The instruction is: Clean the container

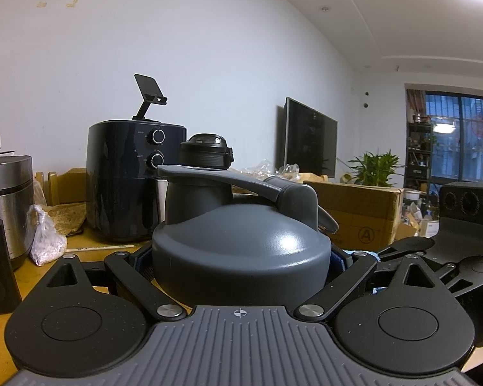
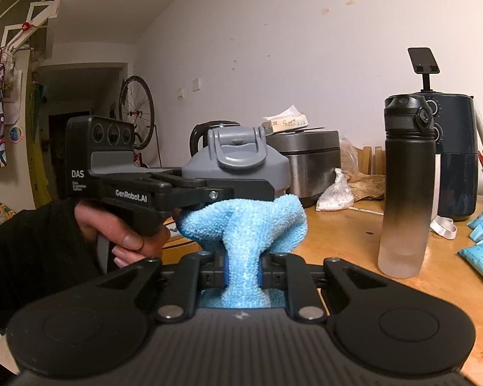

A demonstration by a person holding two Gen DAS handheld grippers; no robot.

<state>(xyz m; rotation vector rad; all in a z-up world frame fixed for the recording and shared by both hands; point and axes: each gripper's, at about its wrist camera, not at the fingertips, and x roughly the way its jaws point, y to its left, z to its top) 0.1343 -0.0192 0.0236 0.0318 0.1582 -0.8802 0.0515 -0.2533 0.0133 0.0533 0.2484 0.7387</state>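
Now both claws grip: jug and cloth.
Left claw (image 1: 241, 257) clamps the grey jug (image 1: 241, 257); right claw (image 2: 241, 270) pinches the blue cloth (image 2: 244, 225), bunched just beneath the jug.

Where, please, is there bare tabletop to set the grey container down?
Bare wood lies between the cloth and the black bottle, and right of that bottle, short of the blue packets. Behind, the rice cooker, white bag and air fryer crowd the wall side.
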